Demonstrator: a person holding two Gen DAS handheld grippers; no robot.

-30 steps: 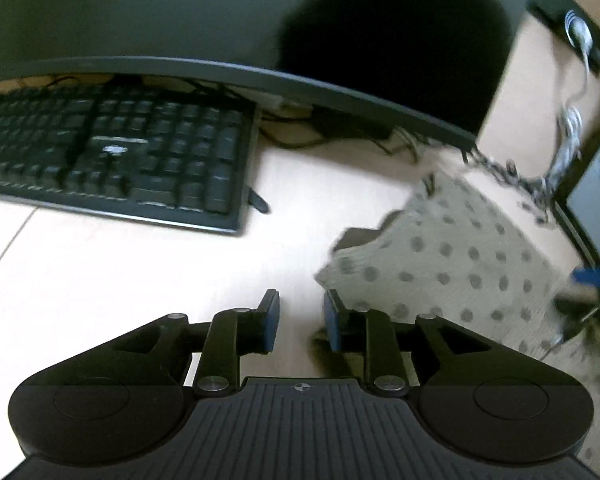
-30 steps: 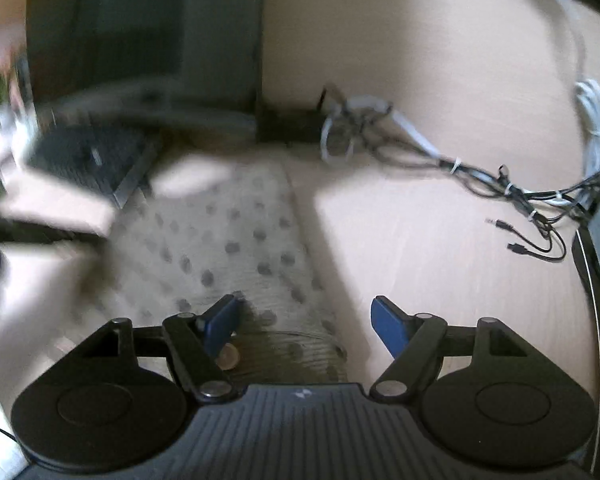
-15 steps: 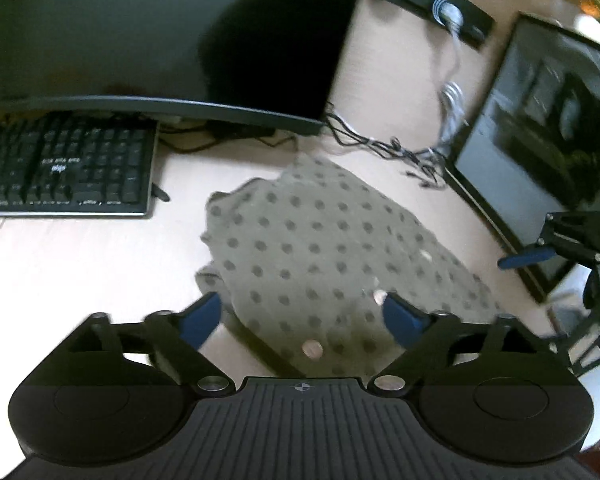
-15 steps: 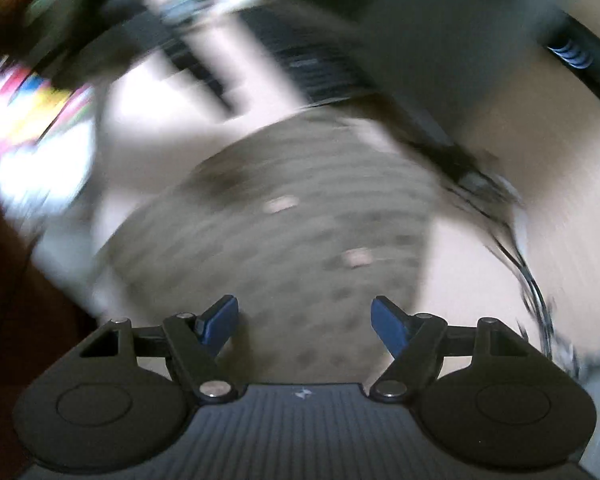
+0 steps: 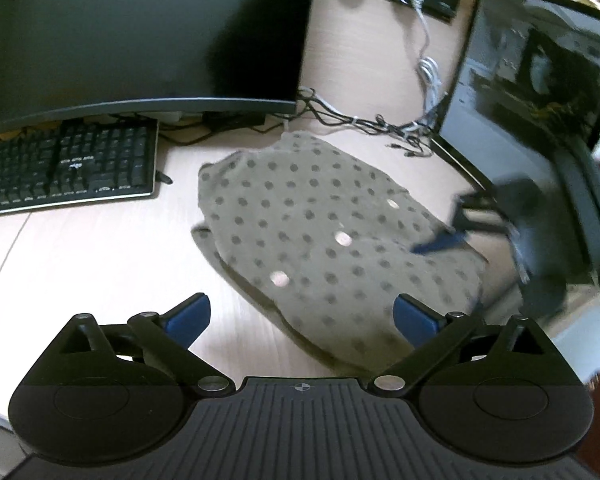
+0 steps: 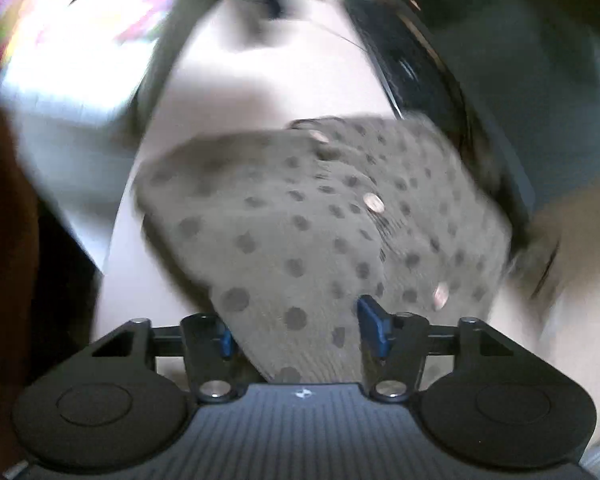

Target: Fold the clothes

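An olive garment with dark dots (image 5: 308, 232) lies as a folded bundle on the pale wooden desk (image 5: 80, 260). My left gripper (image 5: 300, 312) hovers over its near edge, jaws wide and still opening, pressing nothing. In the left wrist view my right gripper shows as a blur at the bundle's right end, one blue fingertip (image 5: 440, 243) over the cloth. In the right wrist view, which is blurred, the garment (image 6: 320, 232) runs between the fingers of the right gripper (image 6: 298, 326). Its jaws are closing, and I see no pad pressing the cloth.
A large dark monitor (image 5: 140, 32) stands at the back, with a black keyboard (image 5: 68, 164) under it at left. Tangled cables (image 5: 372, 124) lie behind the garment. A second dark screen (image 5: 540, 60) stands at right.
My left gripper went from nearly shut to wide open and drew back from the garment. My right gripper rolled, swung over the bundle's end, and its jaws narrowed.
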